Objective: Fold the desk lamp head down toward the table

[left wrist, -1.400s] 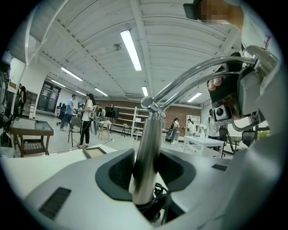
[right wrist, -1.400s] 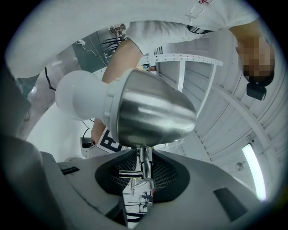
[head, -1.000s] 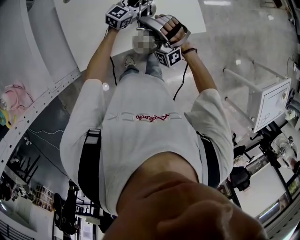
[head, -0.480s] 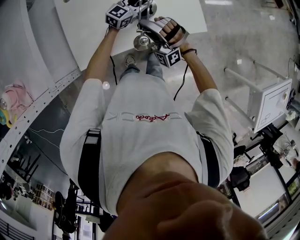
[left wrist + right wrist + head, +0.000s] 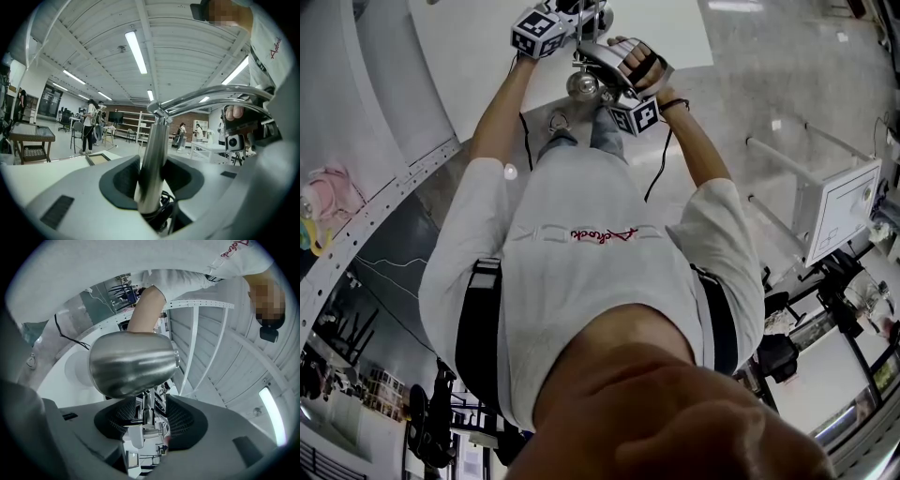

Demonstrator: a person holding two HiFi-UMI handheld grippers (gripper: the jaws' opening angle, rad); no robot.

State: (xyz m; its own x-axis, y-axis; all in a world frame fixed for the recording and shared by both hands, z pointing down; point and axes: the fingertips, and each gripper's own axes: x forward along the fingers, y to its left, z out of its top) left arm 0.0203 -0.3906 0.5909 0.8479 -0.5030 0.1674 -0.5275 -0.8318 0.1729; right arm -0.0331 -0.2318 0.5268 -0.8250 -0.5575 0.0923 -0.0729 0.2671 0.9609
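Observation:
The chrome desk lamp stands on the white table [image 5: 478, 66]. Its upright post [image 5: 152, 159] runs between my left gripper's [image 5: 151, 190] jaws, and the dark pads press on it. The curved arm [image 5: 211, 96] bends off to the right toward my right gripper [image 5: 236, 138]. The rounded metal lamp head [image 5: 131, 364] fills the space just above my right gripper [image 5: 147, 423]. That gripper's jaws are opening, with the head's thin neck [image 5: 148, 411] standing between the pads and a gap on each side. From the head view, the lamp head [image 5: 582, 84] sits below the two grippers.
A black cable [image 5: 525, 127] hangs by the left forearm. A white frame with a panel [image 5: 839, 202] stands on the floor at the right. In the left gripper view, people and shelving [image 5: 91, 126] are far off, and a small wooden table [image 5: 30, 138] stands at the left.
The right hand has shifted slightly at the lamp head. The left gripper has kept still on the post.

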